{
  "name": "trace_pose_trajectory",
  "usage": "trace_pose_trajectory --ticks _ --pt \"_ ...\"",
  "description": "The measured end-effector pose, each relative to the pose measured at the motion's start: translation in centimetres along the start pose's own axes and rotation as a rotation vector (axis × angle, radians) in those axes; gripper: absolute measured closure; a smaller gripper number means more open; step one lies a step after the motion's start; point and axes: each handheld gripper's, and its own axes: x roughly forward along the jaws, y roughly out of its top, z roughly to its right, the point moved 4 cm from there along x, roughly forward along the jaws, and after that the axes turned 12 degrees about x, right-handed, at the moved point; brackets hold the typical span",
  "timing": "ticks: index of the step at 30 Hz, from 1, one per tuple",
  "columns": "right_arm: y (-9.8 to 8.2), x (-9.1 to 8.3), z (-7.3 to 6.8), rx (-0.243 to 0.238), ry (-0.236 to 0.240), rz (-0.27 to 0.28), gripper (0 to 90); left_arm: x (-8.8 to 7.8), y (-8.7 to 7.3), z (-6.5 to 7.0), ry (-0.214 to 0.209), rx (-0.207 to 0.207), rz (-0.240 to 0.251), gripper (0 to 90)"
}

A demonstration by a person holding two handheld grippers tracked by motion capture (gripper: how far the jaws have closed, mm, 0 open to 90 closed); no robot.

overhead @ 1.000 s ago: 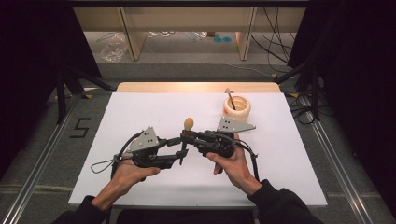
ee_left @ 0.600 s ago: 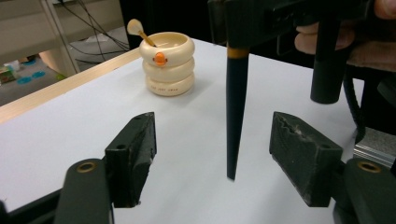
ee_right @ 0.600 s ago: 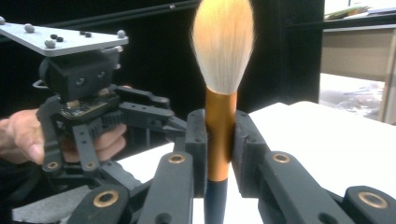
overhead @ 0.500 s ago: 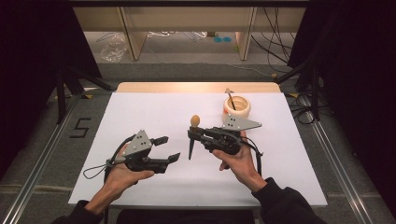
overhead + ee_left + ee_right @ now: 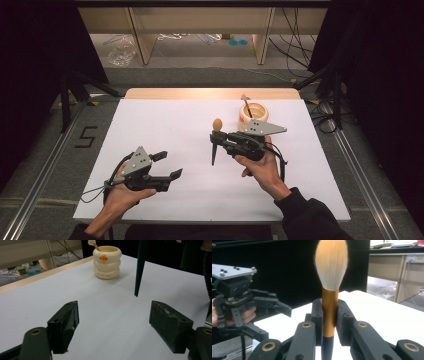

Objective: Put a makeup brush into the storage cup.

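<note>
The right gripper (image 5: 218, 137) is clamping a brush (image 5: 329, 290) upright, bristles up, near the table's (image 5: 165, 120) middle; tilting could snag its tip short of the cup (image 5: 252, 114) at the far edge. The left gripper (image 5: 166, 165), jaws just opened and empty, is hovering level near the front-left corner.

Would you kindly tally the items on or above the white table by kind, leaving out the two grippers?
Makeup brushes: 2, one clamped in the right gripper, one standing in the holder.
Cream ringed holders: 1.
Total: 3.
</note>
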Motion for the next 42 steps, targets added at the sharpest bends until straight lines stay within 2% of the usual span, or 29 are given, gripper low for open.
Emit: trace_pose_trajectory --ticks 1,7,8,10,11,13,15,17,21,23,25,27,28,30,33,37,42 --pt "0.2 -0.1 0.4 -0.026 -0.006 0.012 79.4 -0.1 -0.1 0.0 -0.004 0.004 0.004 23.4" --pt "0.7 -0.8 1.4 -0.033 -0.045 0.019 79.4 -0.5 -1.0 -0.1 0.029 -0.007 -0.016 22.5" --pt "0.8 -1.0 1.5 -0.033 -0.057 0.006 79.4 -0.6 -1.1 0.0 0.033 -0.017 -0.017 22.5" --pt "0.9 -1.1 1.8 -0.032 -0.061 0.013 79.4 -0.7 -1.2 0.0 0.037 -0.012 -0.023 22.3" --pt "1.0 -1.2 1.9 -0.026 -0.061 0.017 79.4 -0.7 -1.3 0.1 0.039 -0.024 -0.023 22.0" --pt "1.1 -1.5 2.0 -0.013 -0.073 -0.009 79.4 -0.8 -1.6 0.0 0.041 -0.018 -0.032 21.8" --pt "1.4 -1.7 2.3 -0.015 -0.086 0.006 79.4 -0.8 -1.9 0.1 0.037 -0.038 -0.027 21.6" --pt "1.7 -2.1 2.6 -0.014 -0.096 0.002 79.4 -0.9 -2.0 0.0 0.05 -0.023 -0.036 21.5" --pt "2.3 -2.5 3.2 -0.012 -0.115 0.021 79.4 -0.9 -2.1 0.1 0.06 -0.043 -0.035 21.3" --pt "2.5 -2.9 3.4 -0.012 -0.126 0.008 79.4 -0.9 -2.2 0.1 0.068 -0.036 -0.036 21.0" --pt "2.8 -3.1 3.7 -0.011 -0.132 0.025 79.4 -0.8 -2.3 0.0 0.058 -0.035 -0.037 20.7" --pt "3.2 -3.5 4.0 -0.018 -0.148 0.008 79.4 -0.7 -2.4 0.0 0.061 -0.036 -0.046 20.7" --pt "3.3 -3.6 4.2 -0.01 -0.151 0.03 79.4 -0.7 -2.4 0.1 0.059 -0.036 -0.045 20.7" --pt "3.6 -4.1 4.7 0.003 -0.172 0.015 79.4 -0.7 -2.3 0.1 0.059 -0.036 -0.043 20.7" --pt "4.2 -4.7 5.5 0.012 -0.188 0.025 79.4 -0.7 -2.4 0.0 0.061 -0.028 -0.045 20.8" --pt "5.3 -5.7 6.8 -0.002 -0.246 0.056 79.4 -0.6 -2.4 0.0 0.058 -0.034 -0.046 20.8" --pt "5.9 -6.4 8.7 0.022 -0.294 0.073 79.4 -0.5 -2.4 0.0 0.059 -0.044 -0.044 20.8"
